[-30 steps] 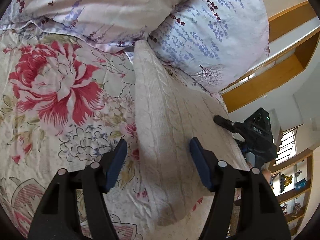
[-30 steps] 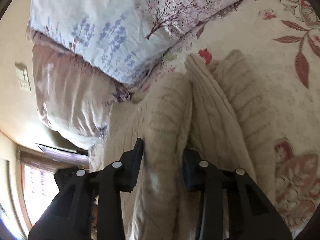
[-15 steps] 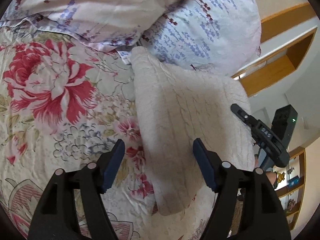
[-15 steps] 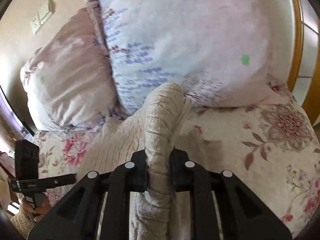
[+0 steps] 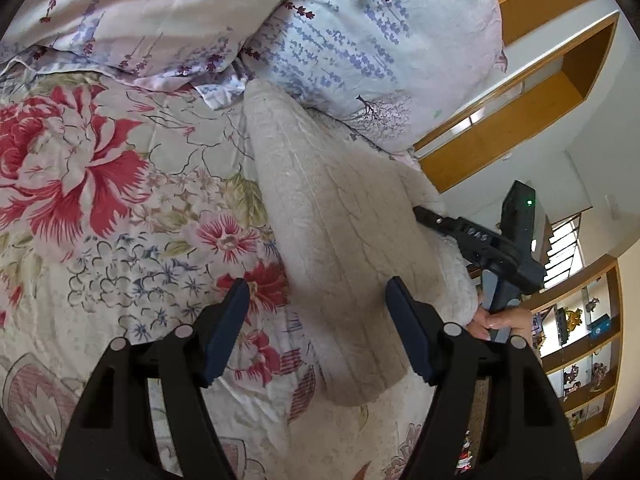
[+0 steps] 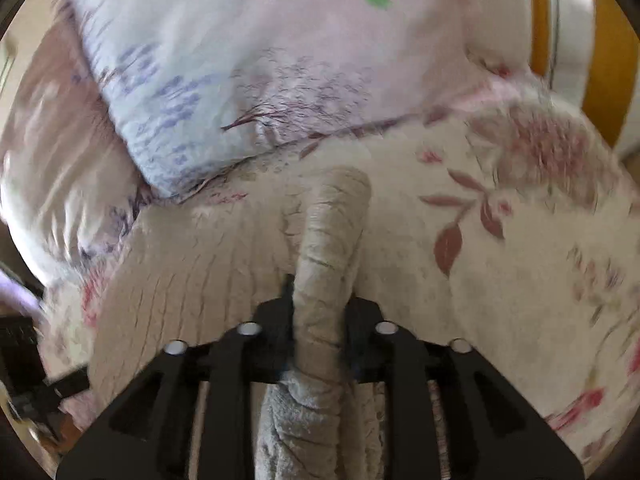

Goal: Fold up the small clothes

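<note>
Lying on a floral bedspread (image 5: 100,216), just below two lavender-print pillows (image 5: 376,40), is a cream cable-knit sweater (image 5: 340,240). The left gripper (image 5: 316,324) hangs over its near end with jaws spread wide and nothing between the pads. The right gripper (image 6: 320,320) has a bunched roll of the same sweater (image 6: 324,264) between its jaws, which are opening; the pads appear to touch the knit (this view is blurred). In the left view, that gripper's black side shows embossed letters, possibly "DAS", not clearly readable.
</note>
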`<control>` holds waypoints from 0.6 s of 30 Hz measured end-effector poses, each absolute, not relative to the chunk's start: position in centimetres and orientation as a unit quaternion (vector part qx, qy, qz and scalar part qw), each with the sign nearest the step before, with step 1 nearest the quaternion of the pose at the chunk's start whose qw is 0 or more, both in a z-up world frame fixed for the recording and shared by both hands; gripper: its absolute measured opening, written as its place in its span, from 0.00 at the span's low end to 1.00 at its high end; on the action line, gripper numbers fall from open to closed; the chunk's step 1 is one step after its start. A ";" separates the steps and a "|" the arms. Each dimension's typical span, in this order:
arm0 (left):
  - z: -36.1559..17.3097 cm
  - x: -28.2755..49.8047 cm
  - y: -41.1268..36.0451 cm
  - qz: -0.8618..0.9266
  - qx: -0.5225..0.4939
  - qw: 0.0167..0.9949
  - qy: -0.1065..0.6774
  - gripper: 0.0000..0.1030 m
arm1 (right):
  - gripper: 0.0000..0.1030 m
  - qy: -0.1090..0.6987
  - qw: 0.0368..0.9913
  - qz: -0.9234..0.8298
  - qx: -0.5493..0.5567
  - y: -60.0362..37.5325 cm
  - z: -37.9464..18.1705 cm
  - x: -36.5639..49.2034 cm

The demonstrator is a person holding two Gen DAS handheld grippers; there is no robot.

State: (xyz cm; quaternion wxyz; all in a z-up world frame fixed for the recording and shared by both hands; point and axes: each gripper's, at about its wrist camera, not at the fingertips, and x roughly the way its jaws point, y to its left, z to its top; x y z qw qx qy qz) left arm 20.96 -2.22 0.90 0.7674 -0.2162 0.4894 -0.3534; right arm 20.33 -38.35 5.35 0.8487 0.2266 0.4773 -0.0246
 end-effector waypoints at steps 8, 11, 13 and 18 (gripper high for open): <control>1.5 18.8 -0.9 -0.350 -0.250 0.753 0.498 0.68 | 0.59 0.441 0.840 0.000 0.317 -41.7 7.9 13.6; 1.4 18.0 -0.7 -0.343 -0.257 0.749 0.505 0.67 | 0.59 0.436 0.840 0.018 0.322 -41.1 8.1 11.3; 1.5 17.4 -0.9 -0.338 -0.246 0.753 0.507 0.67 | 0.59 0.434 0.842 0.028 0.318 -40.5 8.3 10.1; 1.4 16.8 -1.9 -0.329 -0.234 0.753 0.519 0.62 | 0.53 0.438 0.848 0.043 0.295 -38.8 8.1 8.8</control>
